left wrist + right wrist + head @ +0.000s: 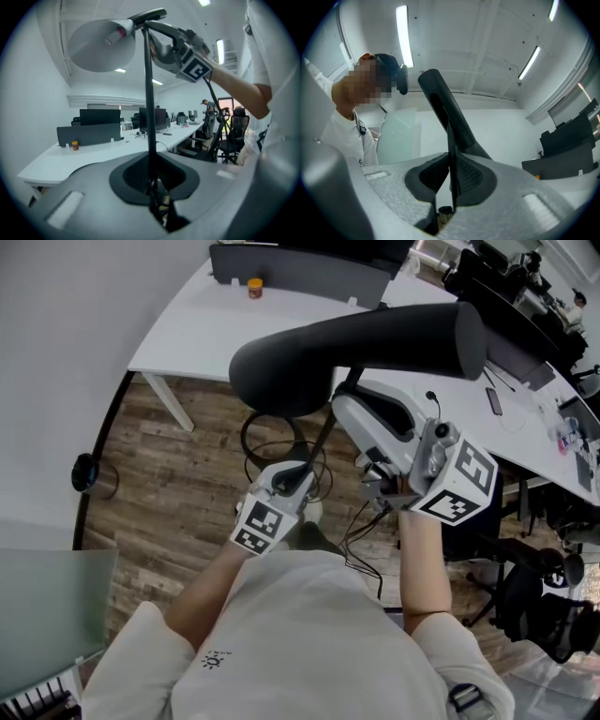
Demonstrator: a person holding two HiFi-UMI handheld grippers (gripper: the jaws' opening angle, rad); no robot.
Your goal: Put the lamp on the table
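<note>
Lamp: matte dark-grey shade, a long smooth tube that flares wide at its open end, on a thin straight black pole. Left gripper: jaws nearly together, clamped on the pole, with dark ribbed pads pinching it from both sides; the shade sits high above this gripper at the pole's top. Right gripper: same narrow clamp on the pole, higher up than the left, with the shade just ahead of its jaws. The lamp is held in the air over the wood-plank floor. The smooth white curved table lies beyond both grippers and is not touching the lamp. A small orange-lidded jar stands on the table, far ahead of the grippers; I can't tell what is in it.
</note>
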